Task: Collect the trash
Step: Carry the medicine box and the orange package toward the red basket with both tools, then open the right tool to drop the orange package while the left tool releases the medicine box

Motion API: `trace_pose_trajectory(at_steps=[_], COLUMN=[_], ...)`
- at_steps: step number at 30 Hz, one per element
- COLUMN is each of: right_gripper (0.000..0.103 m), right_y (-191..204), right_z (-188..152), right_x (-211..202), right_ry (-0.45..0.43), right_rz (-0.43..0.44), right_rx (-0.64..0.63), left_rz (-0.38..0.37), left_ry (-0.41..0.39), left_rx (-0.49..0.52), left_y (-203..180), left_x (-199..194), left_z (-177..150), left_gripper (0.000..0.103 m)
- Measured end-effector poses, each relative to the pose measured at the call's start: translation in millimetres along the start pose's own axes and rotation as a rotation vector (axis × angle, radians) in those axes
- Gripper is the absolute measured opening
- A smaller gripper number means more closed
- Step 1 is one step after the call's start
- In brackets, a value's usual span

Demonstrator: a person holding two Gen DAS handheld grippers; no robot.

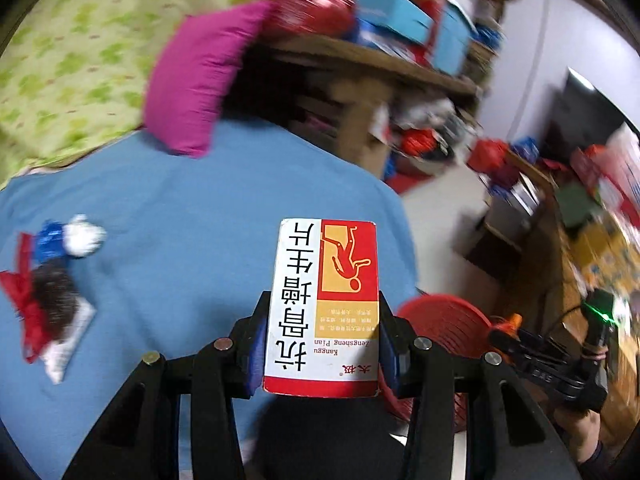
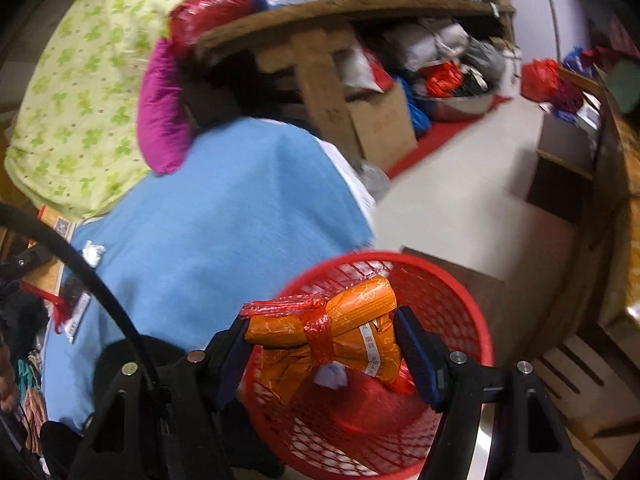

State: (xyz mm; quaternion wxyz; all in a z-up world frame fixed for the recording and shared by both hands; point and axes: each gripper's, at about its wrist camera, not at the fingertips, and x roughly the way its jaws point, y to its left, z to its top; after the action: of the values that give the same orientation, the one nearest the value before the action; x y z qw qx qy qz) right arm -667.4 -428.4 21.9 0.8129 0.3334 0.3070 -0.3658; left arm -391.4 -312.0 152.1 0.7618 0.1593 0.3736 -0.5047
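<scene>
In the left wrist view we hold a flat medicine box point(image 1: 324, 308) in our left tongs point(image 1: 322, 340), the blue pads pressing its two long edges in the lower middle of the frame. The box faces us upside down: large black Chinese characters run down a white panel, the small Latin line reads "Kanggu Zengsheng Pian", and a red panel beside it carries a yellow field with a drawn human figure marked at the joints. A red band closes the near end.

Behind the box lies a blue bedsheet point(image 1: 180, 208). At the left of that frame, a small heap of litter point(image 1: 52, 280) rests on the sheet: a crumpled white wad, blue and red scraps, something dark and a pale packet, all blurred. A magenta pillow point(image 1: 196, 80) and a green-patterned quilt point(image 1: 72, 52) fill the upper left. At the lower right we see part of a red mesh basket point(image 1: 444, 316) and, past it, the right tool with a green light.

In the right wrist view our right tongs point(image 2: 320, 340) grip a crumpled orange wrapper bundle point(image 2: 332, 328) bound with red tape; a white strip on it bears print too small to read. The bundle hangs in the lower middle of the frame, over the basket point(image 2: 476, 320), which holds red plastic and a pale scrap. A cluttered wooden shelf point(image 2: 340, 8) spans the top of the frame.
</scene>
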Motion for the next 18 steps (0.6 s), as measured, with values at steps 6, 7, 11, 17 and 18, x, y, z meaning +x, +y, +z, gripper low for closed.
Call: trace_pose_trajectory(at_steps=[6, 7, 11, 17, 18], right_gripper=[0.075, 0.077, 0.083, 0.084, 0.084], right_y=[-28, -33, -44, -49, -49], right_z=[-11, -13, -15, -10, -9], right_x=[8, 8, 2, -29, -35], right_ry=[0.054, 0.059, 0.048, -0.06, -0.079], right_rz=[-0.027, -0.037, -0.063, -0.09, -0.089], right_rx=[0.051, 0.057, 0.065, 0.076, 0.079], left_rz=[-0.086, -0.099, -0.142, -0.181, -0.19], left_ry=[0.097, 0.113, 0.166, 0.23, 0.242], left_rx=[0.077, 0.088, 0.128, 0.178, 0.182], left_y=[-51, -58, -83, -108, -112], left_x=[36, 40, 57, 79, 82], left_z=[-10, -13, -19, -25, -26], left_gripper=[0.048, 0.048, 0.048, 0.049, 0.049])
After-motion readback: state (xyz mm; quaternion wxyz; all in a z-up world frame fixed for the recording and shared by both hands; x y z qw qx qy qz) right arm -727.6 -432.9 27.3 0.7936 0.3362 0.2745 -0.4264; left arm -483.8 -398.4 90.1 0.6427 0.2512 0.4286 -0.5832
